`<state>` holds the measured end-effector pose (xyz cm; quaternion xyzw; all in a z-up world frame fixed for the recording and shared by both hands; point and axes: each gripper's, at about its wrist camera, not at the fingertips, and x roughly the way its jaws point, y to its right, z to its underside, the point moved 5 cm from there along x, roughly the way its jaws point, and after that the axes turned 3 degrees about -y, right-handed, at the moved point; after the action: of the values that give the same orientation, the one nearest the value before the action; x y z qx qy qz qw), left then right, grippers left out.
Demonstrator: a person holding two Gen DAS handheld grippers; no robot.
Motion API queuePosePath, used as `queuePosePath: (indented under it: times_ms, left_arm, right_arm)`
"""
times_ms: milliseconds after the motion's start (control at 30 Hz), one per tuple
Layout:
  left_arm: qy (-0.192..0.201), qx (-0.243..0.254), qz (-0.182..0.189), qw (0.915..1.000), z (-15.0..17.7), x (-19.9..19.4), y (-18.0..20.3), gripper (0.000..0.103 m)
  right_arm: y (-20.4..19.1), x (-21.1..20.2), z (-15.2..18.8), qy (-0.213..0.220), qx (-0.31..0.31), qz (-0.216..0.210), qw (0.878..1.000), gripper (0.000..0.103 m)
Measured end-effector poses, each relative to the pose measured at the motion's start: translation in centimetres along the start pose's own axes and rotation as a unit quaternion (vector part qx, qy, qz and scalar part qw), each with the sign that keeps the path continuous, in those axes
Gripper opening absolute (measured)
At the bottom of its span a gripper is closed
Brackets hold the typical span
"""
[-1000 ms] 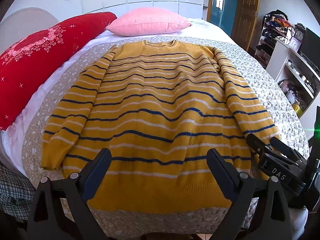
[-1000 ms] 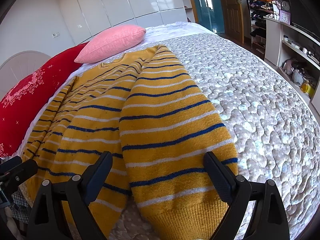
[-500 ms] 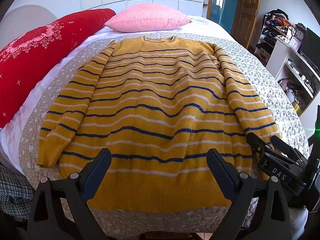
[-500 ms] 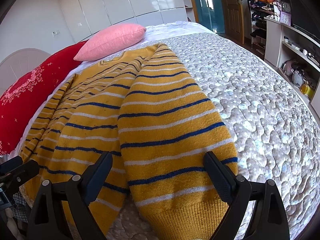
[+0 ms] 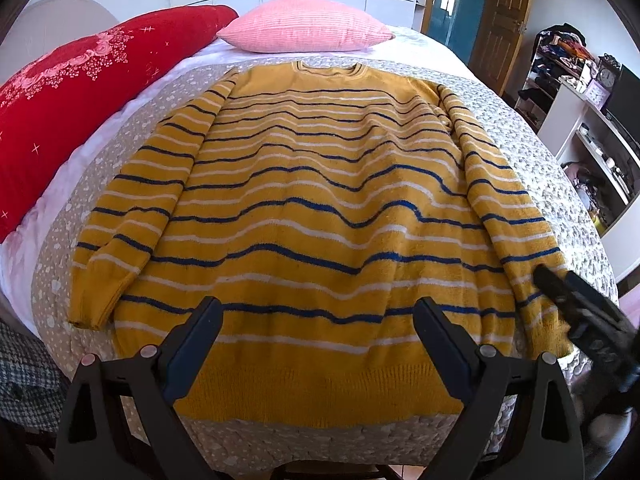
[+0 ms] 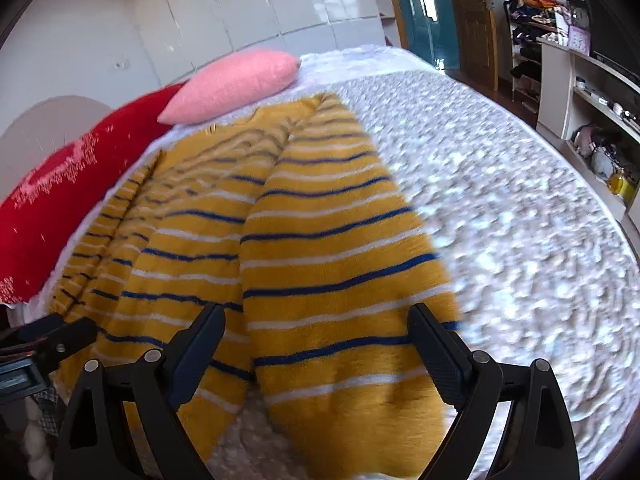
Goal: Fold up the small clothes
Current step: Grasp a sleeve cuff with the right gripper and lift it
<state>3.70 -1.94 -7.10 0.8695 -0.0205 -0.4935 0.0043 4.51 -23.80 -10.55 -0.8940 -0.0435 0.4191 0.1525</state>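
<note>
Sweater (image 5: 320,220): laid flat, front up, on the bed (image 5: 520,148); hem at the near edge, both sleeves alongside the body.
Left gripper (image 5: 316,344): held wide open above the hem; nothing grasped.
Right gripper (image 6: 316,352): held wide open over the right sleeve cuff (image 6: 352,420); nothing grasped.
Risk: the cuff could be pinched together with the quilt beneath, or only one knit layer caught, so the fold would be dragged askew.
Change: the right view was blurred and swung; the left view was raised and drawn back slightly.

**Around the bed**

A pink pillow (image 5: 306,32) lies at the head of the quilted bedspread (image 5: 532,168), beside a red embroidered cushion (image 5: 80,76) (floral stitching). Right: white shelving (image 5: 592,148), a clock (image 5: 607,78), wooden door (image 5: 504,20).
</note>
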Motion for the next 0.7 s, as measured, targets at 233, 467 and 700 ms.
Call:
queuePosePath:
  times_ms: [233,467,700]
  left_arm:
    - [-0.010,0.004,0.009,0.9999,0.2,0.7,0.2,0.096]
    - [-0.005,-0.012,0.005,0.9999,-0.1,0.3,-0.6,0.096]
    - [0.031,-0.061,-0.010,0.9976,-1.8,-2.1,-5.2,0.096]
  right_arm:
    - [2.0,-0.7,0.5,-0.004,-0.018,0.041,0.999,0.095]
    - [0.8,0.7,1.6,-0.029,-0.053,0.039,0.997,0.036]
    - [5.0,-1.8,-2.3,0.012,-0.035,0.088,0.995,0.010]
